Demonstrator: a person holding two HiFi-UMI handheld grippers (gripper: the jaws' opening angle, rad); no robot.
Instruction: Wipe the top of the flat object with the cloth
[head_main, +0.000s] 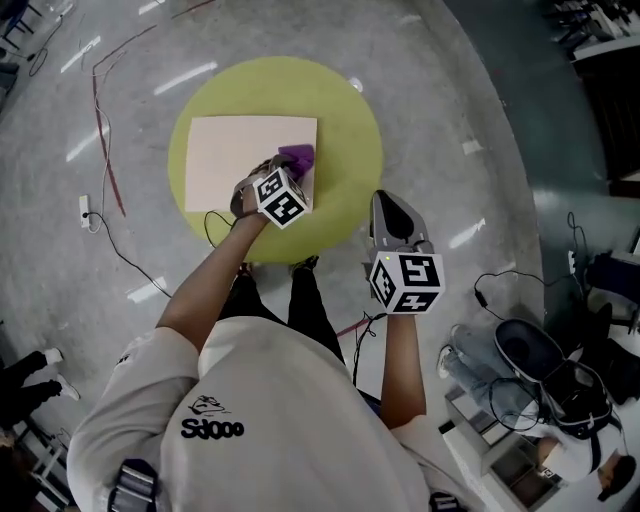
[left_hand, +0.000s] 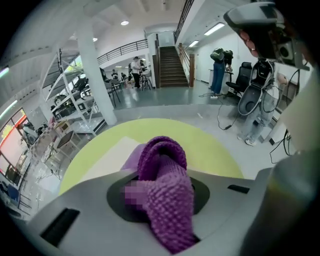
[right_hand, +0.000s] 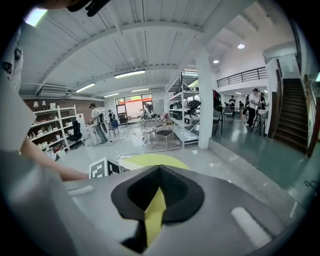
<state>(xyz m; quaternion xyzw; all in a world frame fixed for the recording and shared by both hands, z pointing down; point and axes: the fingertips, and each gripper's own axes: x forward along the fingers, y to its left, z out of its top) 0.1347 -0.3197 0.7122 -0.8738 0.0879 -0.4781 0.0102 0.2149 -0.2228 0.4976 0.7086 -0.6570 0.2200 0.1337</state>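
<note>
From the head view, a pale cream rectangular flat board (head_main: 240, 150) lay on a round yellow-green table (head_main: 345, 110). The left gripper (head_main: 283, 168) pressed a purple knitted cloth (head_main: 298, 155) onto the board's near right corner. The right gripper (head_main: 388, 205) hung beside the table's right edge, off the board.

In the left gripper view, the jaws were clamped on the bunched cloth (left_hand: 167, 185), with the board (left_hand: 107, 155) just ahead.

In the right gripper view, the jaws were drawn together to a thin slit with nothing between them; the table (right_hand: 150, 161) showed beyond.
</note>
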